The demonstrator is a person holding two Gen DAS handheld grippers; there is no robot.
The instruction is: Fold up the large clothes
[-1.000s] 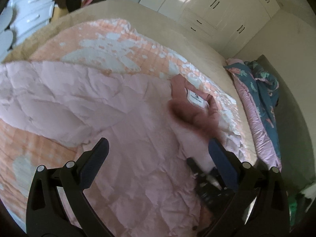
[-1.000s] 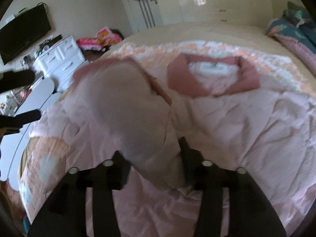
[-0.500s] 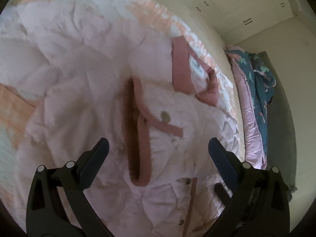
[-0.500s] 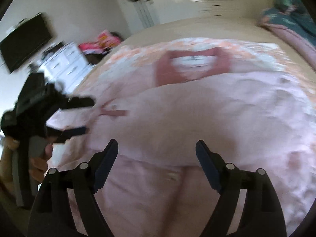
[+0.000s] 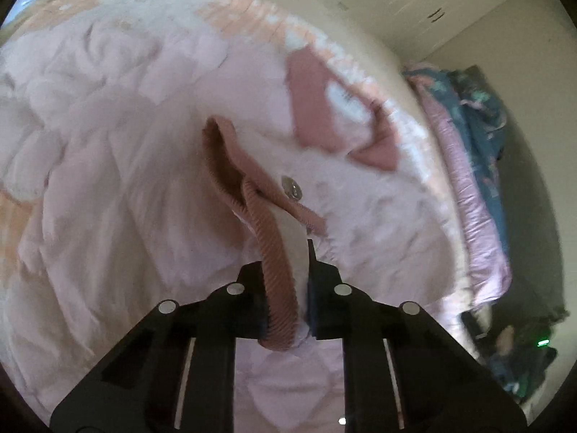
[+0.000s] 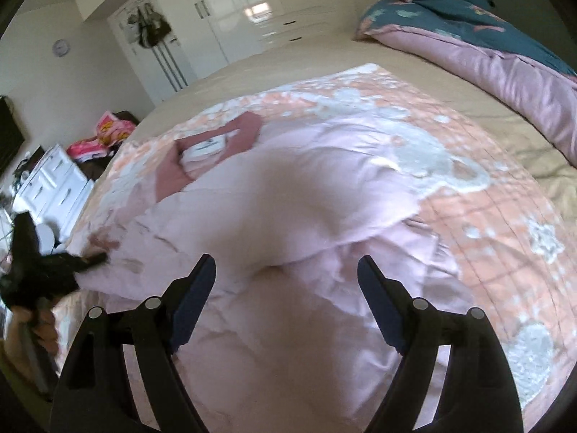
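A pale pink padded jacket (image 5: 119, 195) with a dusty-rose collar (image 5: 313, 108) lies spread on the bed. My left gripper (image 5: 286, 281) is shut on the ribbed rose cuff (image 5: 274, 263) of a sleeve laid over the jacket body. A metal snap (image 5: 293, 187) shows on the cuff tab. In the right wrist view the jacket (image 6: 288, 195) fills the middle, its collar (image 6: 212, 148) at the far end. My right gripper (image 6: 286, 274) is open and empty above the jacket. The left gripper (image 6: 47, 274) shows at the left edge, blurred.
An orange and white patterned quilt (image 6: 479, 216) lies under the jacket on a beige bed (image 6: 324, 57). A teal and pink duvet (image 6: 487, 39) is piled at the right. White wardrobes (image 6: 245, 11) and a white drawer unit (image 6: 54, 176) stand beyond.
My left gripper went from open to shut on the sleeve cuff. My right gripper let go of the sleeve it carried across and now stands open, shifted to the right.
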